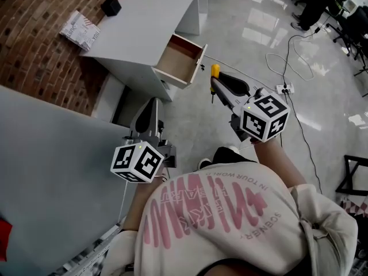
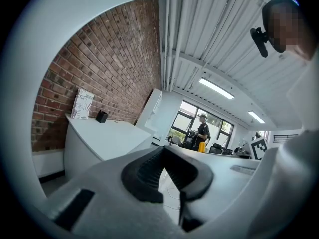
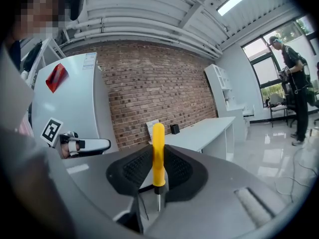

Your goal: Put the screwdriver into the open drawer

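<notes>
Right gripper (image 3: 158, 183) clamps the one screwdriver (image 3: 158, 153) — left gripper (image 2: 165, 166) closed, empty; one open drawer (image 1: 174, 61) ahead, one black box (image 1: 110, 6) on worktop (image 1: 149, 22).

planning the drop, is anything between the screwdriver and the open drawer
Nothing visible does. The screwdriver, clamped in the right tool, is just right of the open drawer in the head view, with only floor showing between them.
</notes>
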Motion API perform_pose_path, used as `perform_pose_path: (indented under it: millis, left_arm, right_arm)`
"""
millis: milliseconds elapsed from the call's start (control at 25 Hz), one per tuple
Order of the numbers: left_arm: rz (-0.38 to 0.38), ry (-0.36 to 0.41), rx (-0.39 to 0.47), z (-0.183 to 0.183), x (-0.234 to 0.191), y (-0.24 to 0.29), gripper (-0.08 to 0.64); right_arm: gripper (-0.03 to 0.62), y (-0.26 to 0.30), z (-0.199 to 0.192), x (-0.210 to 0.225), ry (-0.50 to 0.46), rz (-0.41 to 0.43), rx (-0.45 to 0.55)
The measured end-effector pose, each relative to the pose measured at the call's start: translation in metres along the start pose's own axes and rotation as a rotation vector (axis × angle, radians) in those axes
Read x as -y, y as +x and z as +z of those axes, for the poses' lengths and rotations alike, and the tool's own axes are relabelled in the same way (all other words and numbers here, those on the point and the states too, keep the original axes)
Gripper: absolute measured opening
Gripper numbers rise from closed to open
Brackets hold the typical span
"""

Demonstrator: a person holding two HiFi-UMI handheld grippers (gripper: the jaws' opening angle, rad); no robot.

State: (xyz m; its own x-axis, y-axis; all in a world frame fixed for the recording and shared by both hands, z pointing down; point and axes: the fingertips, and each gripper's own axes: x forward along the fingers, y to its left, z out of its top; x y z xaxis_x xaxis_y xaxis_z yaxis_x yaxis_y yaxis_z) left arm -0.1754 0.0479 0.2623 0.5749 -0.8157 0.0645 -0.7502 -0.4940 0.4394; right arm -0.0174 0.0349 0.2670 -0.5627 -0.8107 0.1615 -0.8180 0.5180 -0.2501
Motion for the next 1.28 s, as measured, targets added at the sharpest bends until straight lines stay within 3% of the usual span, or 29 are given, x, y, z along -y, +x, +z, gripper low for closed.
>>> perform_pose_path:
  millis: [280,720,960,1280]
  left_arm:
    - [-0.018,-0.013,-0.051,-0.019,-0.011,0.015,0.003]
    - [0.038,-0.054,-0.114,-0.028,-0.046,0.052,0.003]
    - [0.075,-0.058,-0.090,-0.013,-0.061,0.082,0.003]
    - [0.126,-0.041,-0.050,0.012,-0.074,0.140,0.003]
  right_arm:
    - [0.083,0.016,-0.017,0.009,0.023,-0.017,-0.033]
    - [0.083,0.068,-0.026,0.040,0.027,0.013,-0.104]
    - [0.083,0.100,-0.022,0.062,0.014,0.047,-0.143]
    - [0.083,0.146,0.010,0.108,0.006,0.107,-0.134]
